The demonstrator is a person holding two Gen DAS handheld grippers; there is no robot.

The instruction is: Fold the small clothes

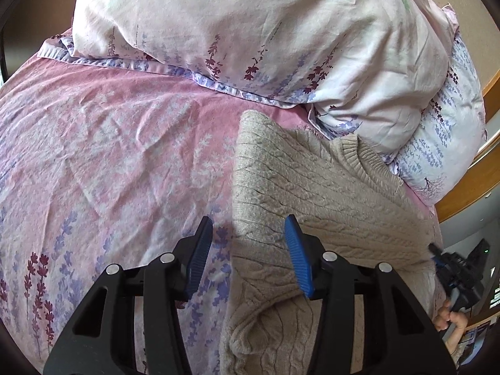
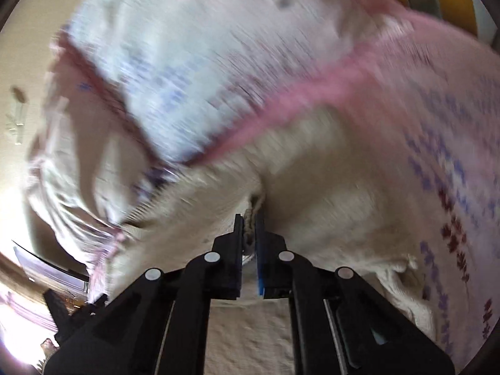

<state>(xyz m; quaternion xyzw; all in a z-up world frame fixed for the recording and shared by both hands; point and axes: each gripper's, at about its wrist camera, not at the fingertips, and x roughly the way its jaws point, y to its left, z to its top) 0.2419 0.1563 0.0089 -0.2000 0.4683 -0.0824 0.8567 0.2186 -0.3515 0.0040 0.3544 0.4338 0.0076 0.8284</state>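
Note:
A beige cable-knit sweater [image 1: 312, 187] lies on the pink floral bedsheet [image 1: 109, 143], partly folded, with its ribbed collar toward the pillows. My left gripper [image 1: 247, 228] is open above the sweater's left edge, and its blue-padded fingers hold nothing. My right gripper [image 2: 249, 218] is shut on a pinch of the sweater [image 2: 328, 193] and pulls the knit up into a ridge. The right wrist view is blurred by motion. The right gripper and the hand holding it also show at the right edge of the left wrist view [image 1: 437, 254].
A bunched white floral duvet [image 1: 250, 31] and a pillow [image 1: 437, 143] lie at the head of the bed behind the sweater. A wooden bed frame [image 1: 468, 187] runs along the right side. Open sheet lies to the left of the sweater.

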